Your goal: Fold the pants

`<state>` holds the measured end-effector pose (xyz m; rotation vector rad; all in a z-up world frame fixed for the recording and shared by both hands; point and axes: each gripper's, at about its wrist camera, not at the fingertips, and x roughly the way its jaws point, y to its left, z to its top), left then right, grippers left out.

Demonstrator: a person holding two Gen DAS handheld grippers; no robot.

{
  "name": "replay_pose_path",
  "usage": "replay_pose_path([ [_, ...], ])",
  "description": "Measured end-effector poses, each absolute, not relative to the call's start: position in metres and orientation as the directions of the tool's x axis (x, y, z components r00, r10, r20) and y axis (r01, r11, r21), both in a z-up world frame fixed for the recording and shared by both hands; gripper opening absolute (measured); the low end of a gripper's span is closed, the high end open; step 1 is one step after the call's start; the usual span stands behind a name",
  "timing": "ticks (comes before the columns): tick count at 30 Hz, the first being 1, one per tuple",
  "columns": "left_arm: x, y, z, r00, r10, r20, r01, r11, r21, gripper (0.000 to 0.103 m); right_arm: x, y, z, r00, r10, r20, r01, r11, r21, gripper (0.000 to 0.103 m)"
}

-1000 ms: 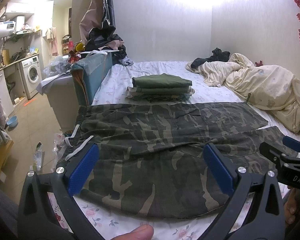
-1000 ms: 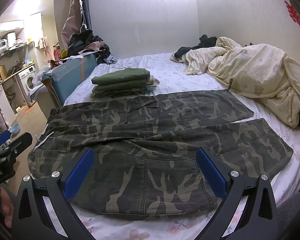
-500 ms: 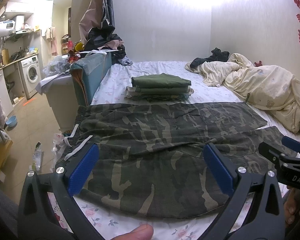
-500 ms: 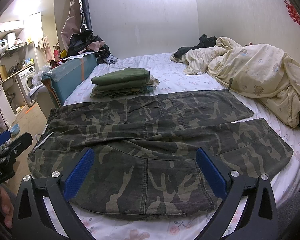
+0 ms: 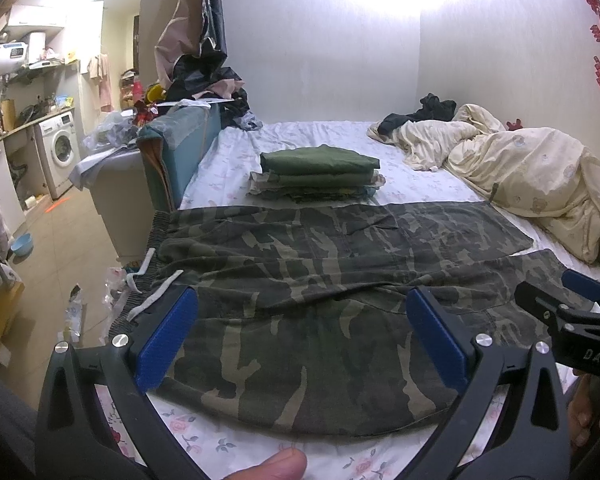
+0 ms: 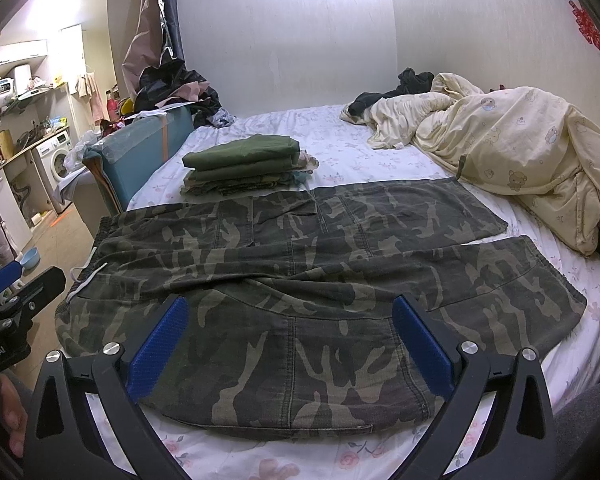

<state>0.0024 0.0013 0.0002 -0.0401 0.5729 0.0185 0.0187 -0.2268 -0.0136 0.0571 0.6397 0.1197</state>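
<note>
A cream duvet [image 6: 520, 152] lies bunched beside folded clothes [image 6: 244, 164] on the bed [image 6: 352, 156].

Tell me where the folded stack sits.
The folded stack lies on the bed sheet just beyond the camo pants, centre-left in both views, with the cream duvet to its right.

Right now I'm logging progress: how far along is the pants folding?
Barely started on this pair. Done: a stack of folded clothes sits farther back on the bed. In hand: nothing; the left hand-held gripper and right hand-held gripper hover open above the camouflage pants, which lie spread flat, legs apart. Left: every fold, then stacking.
</note>
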Motion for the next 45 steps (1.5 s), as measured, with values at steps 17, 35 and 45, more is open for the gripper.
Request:
replay_pose_path([
  [17, 0.031, 0.134, -0.025, 0.691, 0.139, -0.709, -0.437, 0.862, -0.258, 0.102, 0.015, -0.234, -0.016, 0.769, 0.221, -0.6, -0.102, 0.969, 0.226, 0.103],
  [35, 0.055, 0.25, -0.176, 0.443, 0.074, -0.894, -0.813, 0.454, -0.365, 0.079, 0.041, -0.264, -0.023, 0.685, 0.372, -0.626, -0.057, 0.885, 0.463, 0.103],
  [45, 0.061, 0.24, -0.16, 0.505, 0.016, -0.863, -0.769, 0.463, -0.441, 0.009, 0.047, -0.263, -0.032, 0.669, 0.352, -0.655, -0.049, 0.9, 0.434, 0.103],
])
